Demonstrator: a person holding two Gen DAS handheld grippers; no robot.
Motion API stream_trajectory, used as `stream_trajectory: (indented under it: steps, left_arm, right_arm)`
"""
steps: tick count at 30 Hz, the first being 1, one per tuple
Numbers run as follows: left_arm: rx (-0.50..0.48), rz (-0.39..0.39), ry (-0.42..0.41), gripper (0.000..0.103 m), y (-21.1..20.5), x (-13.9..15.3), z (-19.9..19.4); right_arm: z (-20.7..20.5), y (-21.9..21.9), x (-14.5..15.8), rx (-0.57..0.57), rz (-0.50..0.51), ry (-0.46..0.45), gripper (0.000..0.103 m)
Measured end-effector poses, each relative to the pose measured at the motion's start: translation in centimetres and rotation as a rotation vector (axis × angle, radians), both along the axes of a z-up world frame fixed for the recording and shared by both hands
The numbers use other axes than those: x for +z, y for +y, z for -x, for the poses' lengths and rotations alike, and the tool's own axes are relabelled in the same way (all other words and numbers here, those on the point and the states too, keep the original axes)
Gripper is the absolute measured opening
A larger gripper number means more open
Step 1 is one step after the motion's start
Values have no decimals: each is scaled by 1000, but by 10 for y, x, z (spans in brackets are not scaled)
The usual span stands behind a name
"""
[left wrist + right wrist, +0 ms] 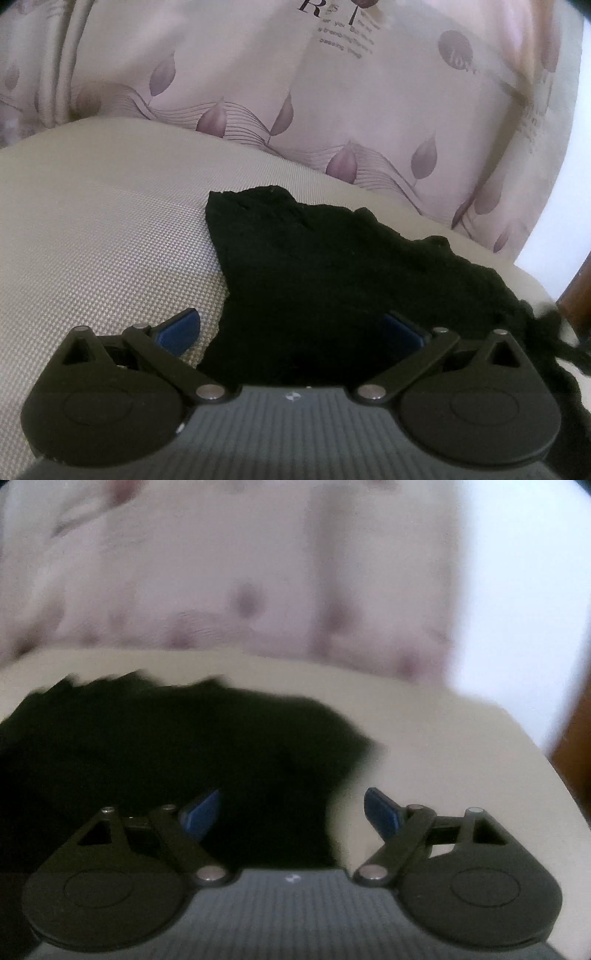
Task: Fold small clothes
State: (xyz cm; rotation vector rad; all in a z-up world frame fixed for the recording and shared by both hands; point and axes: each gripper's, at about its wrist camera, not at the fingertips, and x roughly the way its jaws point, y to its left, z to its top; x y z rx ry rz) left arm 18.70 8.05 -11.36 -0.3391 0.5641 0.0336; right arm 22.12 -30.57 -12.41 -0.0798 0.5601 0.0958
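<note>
A small black knitted garment (332, 273) lies crumpled on a beige woven cushion (96, 243). My left gripper (291, 330) is open, its blue pads (181, 330) spread wide over the garment's left edge, holding nothing. In the right wrist view, which is blurred, the same black garment (166, 753) lies to the left and centre. My right gripper (291, 810) is open over the garment's right edge, with one blue pad (382, 812) above the bare cushion (443, 757).
A pink fabric with purple leaf prints and lettering (295, 92) rises behind the cushion. A brown wooden edge (576, 302) and a white wall (517, 609) are at the right. The cushion's right edge drops off there.
</note>
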Motion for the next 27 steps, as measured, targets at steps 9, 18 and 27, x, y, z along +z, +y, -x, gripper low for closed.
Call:
stream_trajectory:
  steps: [9, 18, 27]
  left_arm:
    - [20, 8, -7, 103, 0, -1, 0]
    - [29, 20, -10, 103, 3, -1, 1]
    - [30, 21, -6, 103, 3, -1, 1]
  right_arm:
    - [14, -76, 9, 66, -460, -4, 86]
    - [-40, -15, 5, 210, -135, 18, 54]
    - [-62, -5, -2, 292, -50, 73, 51]
